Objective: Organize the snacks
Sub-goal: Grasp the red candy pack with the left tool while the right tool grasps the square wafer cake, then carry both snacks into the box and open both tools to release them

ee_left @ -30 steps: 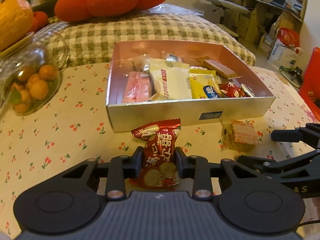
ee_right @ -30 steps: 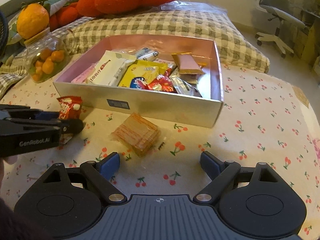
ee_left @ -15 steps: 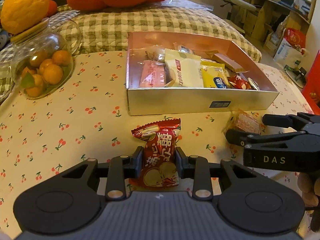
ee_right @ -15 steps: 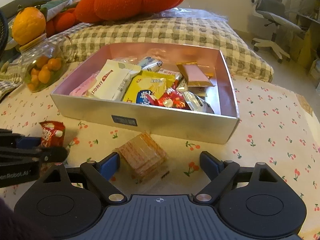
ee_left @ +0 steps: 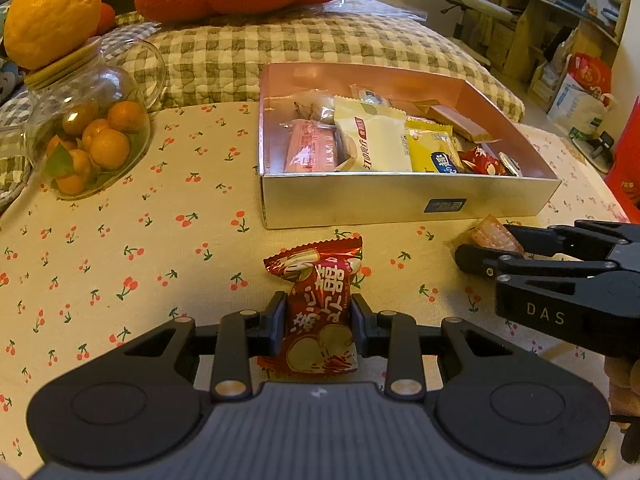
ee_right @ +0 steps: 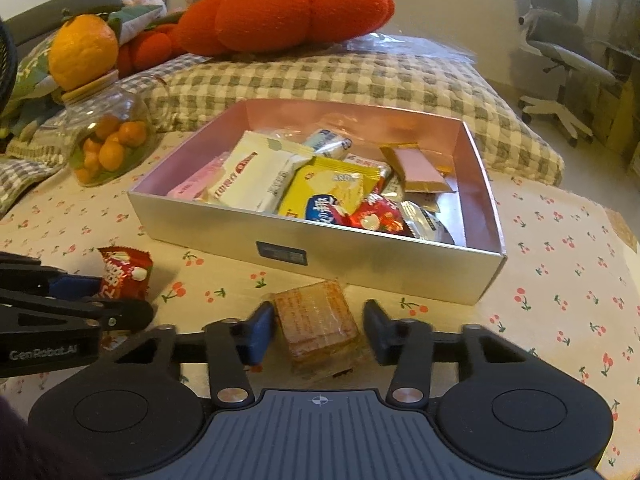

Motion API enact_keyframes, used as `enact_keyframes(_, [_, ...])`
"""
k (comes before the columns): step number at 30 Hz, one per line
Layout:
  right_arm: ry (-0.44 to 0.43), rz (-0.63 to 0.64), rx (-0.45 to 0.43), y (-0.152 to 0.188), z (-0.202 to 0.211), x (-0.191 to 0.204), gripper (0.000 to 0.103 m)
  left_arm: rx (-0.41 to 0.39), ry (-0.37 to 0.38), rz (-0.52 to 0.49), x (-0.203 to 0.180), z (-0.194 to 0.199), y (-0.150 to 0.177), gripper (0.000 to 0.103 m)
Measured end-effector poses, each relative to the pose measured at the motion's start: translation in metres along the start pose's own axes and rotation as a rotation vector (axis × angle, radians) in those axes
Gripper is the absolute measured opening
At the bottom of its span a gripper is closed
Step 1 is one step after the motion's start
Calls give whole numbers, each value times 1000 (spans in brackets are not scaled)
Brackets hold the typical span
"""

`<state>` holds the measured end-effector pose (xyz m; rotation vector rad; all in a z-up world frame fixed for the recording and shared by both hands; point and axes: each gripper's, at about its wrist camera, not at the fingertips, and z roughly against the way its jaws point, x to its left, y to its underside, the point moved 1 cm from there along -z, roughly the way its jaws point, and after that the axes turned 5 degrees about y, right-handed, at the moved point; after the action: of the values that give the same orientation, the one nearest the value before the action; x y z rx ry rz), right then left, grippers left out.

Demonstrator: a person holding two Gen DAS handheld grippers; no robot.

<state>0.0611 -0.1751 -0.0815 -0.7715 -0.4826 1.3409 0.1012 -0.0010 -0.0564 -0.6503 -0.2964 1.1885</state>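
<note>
Over a cherry-print table, the left claw (ee_left: 319, 322) is clamped on a red snack packet (ee_left: 316, 308), while the right claw (ee_right: 319, 332), fingers apart, straddles a clear-wrapped wafer (ee_right: 320, 322) lying just before the silver box (ee_right: 360, 264) of snacks. Closing on the slick wrapper off-centre could squirt the wafer aside or crush it; the lightly pinched packet may slip in transit.

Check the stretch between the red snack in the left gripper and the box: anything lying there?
Nothing. In the left wrist view, only bare cherry-print cloth lies between the red snack held by the left gripper and the box.
</note>
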Motion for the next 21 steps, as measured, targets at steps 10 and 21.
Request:
enact_keyframes(10, [-17,21,39,0,7,5,34,10,1,1,0,1,0,30])
enact_keyframes(21, [-24,34,76,-3,21,12,34,40,7,6,-2,5,0,28])
